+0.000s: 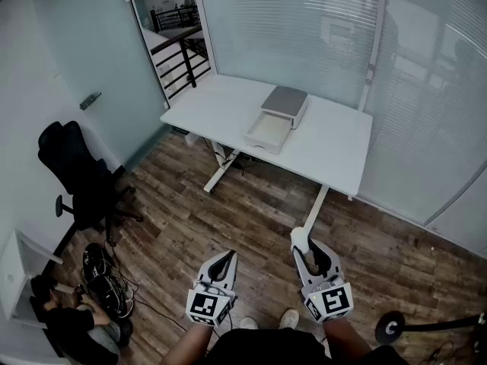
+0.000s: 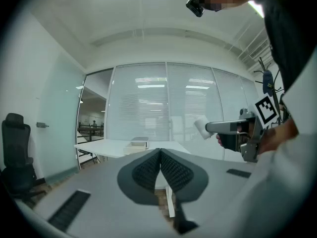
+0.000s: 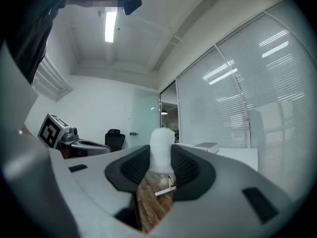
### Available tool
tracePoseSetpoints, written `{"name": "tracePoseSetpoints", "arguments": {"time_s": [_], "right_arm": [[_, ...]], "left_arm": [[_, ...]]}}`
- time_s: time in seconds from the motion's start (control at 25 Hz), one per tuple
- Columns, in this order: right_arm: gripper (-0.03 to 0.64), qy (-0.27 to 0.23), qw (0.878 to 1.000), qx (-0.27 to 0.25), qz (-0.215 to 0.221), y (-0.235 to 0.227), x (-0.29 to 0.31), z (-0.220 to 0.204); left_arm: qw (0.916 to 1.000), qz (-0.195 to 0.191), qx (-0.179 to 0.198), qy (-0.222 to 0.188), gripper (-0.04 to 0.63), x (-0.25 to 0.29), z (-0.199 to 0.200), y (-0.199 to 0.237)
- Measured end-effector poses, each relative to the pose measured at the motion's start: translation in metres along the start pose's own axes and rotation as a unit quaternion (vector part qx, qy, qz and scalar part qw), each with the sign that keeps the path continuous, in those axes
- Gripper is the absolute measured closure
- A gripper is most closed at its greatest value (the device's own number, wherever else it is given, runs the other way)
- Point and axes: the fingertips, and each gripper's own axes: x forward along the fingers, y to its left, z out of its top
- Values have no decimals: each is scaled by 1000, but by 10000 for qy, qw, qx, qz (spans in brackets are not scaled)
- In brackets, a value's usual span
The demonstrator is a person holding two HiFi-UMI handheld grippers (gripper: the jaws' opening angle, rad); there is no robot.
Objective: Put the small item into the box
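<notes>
Currently clamping white small item (image 3: 161,142) in right hand-held gripper (image 3: 161,158); left hand-held gripper (image 2: 160,156) closed, empty; box (image 1: 278,117) on table (image 1: 335,147) well ahead.

There are two grippers, the left gripper (image 1: 227,258) and the right gripper (image 1: 308,251), and one small white item (image 3: 161,150). The room has one white table (image 1: 228,105), one box (image 1: 283,105), one black office chair (image 1: 76,169) and one person (image 1: 65,322) low on the floor.
</notes>
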Motion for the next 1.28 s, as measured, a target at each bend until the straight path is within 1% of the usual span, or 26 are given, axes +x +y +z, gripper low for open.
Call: {"name": "tracePoseSetpoints", "arguments": {"time_s": [0.36, 0.64, 0.8, 0.88, 1.08, 1.28], "right_arm": [[476, -126, 9999, -6, 61, 22, 6, 4], [468, -250, 9994, 230, 96, 44, 8, 6], [468, -347, 9989, 288, 136, 65, 13, 8], [468, -336, 9989, 286, 157, 73, 17, 7], [468, -229, 9987, 408, 213, 88, 26, 2], [465, -147, 9989, 341, 279, 86, 43, -5]], "left_arm": [[10000, -22, 6, -16, 584, -12, -3, 8], [9999, -50, -85, 45, 584, -35, -13, 15], [9999, -124, 75, 57, 584, -52, -15, 28], [9999, -83, 79, 76, 584, -58, -19, 38], [9999, 70, -60, 83, 584, -67, -24, 55], [9998, 166, -109, 67, 583, -57, -26, 66]]}}
